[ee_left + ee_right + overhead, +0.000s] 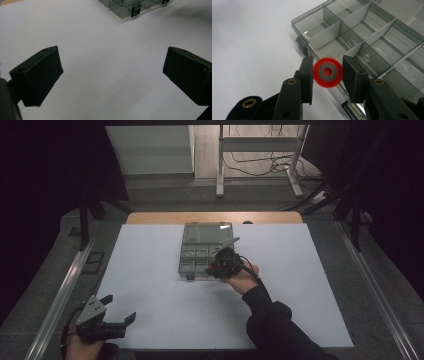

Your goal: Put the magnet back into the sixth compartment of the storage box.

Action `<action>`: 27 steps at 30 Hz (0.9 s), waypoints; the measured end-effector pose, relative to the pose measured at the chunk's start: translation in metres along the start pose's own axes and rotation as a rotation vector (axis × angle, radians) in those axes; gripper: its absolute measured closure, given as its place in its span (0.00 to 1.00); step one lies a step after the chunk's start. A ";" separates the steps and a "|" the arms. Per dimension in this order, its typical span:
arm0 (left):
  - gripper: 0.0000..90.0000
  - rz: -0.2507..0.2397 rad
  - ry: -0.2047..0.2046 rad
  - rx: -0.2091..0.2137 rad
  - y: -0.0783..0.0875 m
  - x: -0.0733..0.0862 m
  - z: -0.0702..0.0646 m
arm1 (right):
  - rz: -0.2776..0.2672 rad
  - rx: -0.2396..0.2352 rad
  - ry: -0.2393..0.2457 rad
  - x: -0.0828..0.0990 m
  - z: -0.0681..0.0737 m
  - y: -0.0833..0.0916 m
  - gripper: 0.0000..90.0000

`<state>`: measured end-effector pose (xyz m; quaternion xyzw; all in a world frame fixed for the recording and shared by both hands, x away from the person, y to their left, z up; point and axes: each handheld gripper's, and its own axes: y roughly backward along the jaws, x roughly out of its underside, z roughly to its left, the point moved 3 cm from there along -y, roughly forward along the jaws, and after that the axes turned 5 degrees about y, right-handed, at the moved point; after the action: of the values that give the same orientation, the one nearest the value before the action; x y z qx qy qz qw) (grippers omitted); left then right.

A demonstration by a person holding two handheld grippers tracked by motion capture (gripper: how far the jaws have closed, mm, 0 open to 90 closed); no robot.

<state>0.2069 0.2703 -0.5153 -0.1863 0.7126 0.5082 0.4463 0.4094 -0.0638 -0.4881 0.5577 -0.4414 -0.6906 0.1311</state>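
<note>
gripping red wheel (327,72) over organizer box (372,32)

The left tool (117,310) is black, with a grey three-cornered plate dotted with small screws on top and a dark cable trailing from its rear. Its two jaws are blocky black wedges with flat inner faces and small holes along their upper edges. The right tool (327,73) is black too; its jaw arms carry brass-ringed holes at the pivots, and a black cable loops from its body. The arm behind the right tool wears a long black sleeve (275,325), bunched at the cuff.
</note>
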 end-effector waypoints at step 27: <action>0.03 0.000 0.002 0.002 0.000 0.000 0.000 | 0.001 0.021 0.005 -0.020 -0.007 -0.021 0.70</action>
<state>0.2070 0.2705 -0.5154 -0.1864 0.7134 0.5074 0.4459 0.4292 -0.0413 -0.4907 0.5604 -0.4486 -0.6846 0.1267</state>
